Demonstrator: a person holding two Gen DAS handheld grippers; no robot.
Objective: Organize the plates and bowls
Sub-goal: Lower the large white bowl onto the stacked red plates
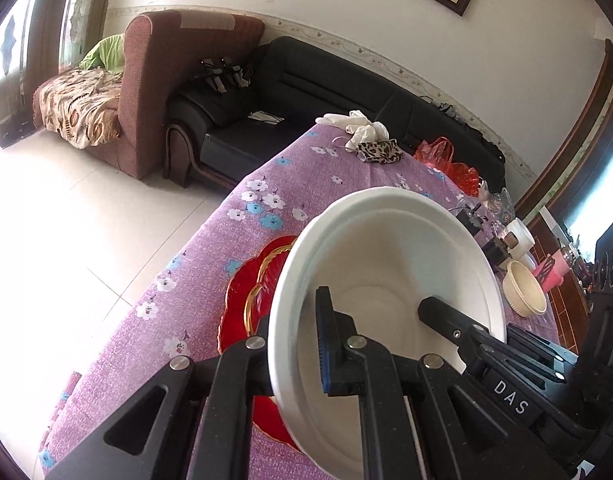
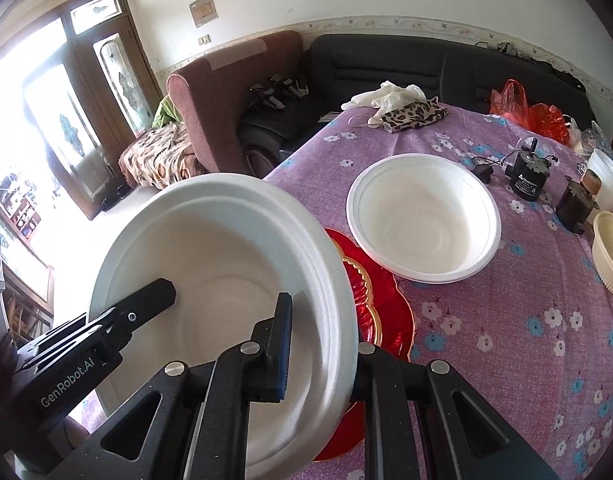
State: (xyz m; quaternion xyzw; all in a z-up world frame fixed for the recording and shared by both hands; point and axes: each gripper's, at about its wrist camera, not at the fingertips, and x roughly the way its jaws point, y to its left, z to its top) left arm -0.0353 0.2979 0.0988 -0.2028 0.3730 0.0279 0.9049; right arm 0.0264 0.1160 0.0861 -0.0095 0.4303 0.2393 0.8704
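Note:
Both grippers hold the same white foam bowl (image 1: 386, 264) above a red glass plate (image 1: 246, 304) with a gold rim on the purple floral tablecloth. My left gripper (image 1: 294, 344) is shut on the bowl's left rim, one finger inside and one outside. My right gripper (image 2: 326, 344) is shut on the same bowl (image 2: 210, 264) at its right rim, and the left gripper's finger shows inside the bowl at the left. The red plate (image 2: 382, 312) lies under it. A second white foam bowl (image 2: 422, 216) sits on the table beyond.
A cream ribbed bowl (image 2: 610, 256) sits at the right edge, with white cups (image 2: 602, 184) and small dark motors (image 2: 530, 176) behind it. Red plastic bags (image 2: 538, 116), a leopard mask and white gloves (image 2: 390, 96) lie at the far end. Sofas stand behind the table.

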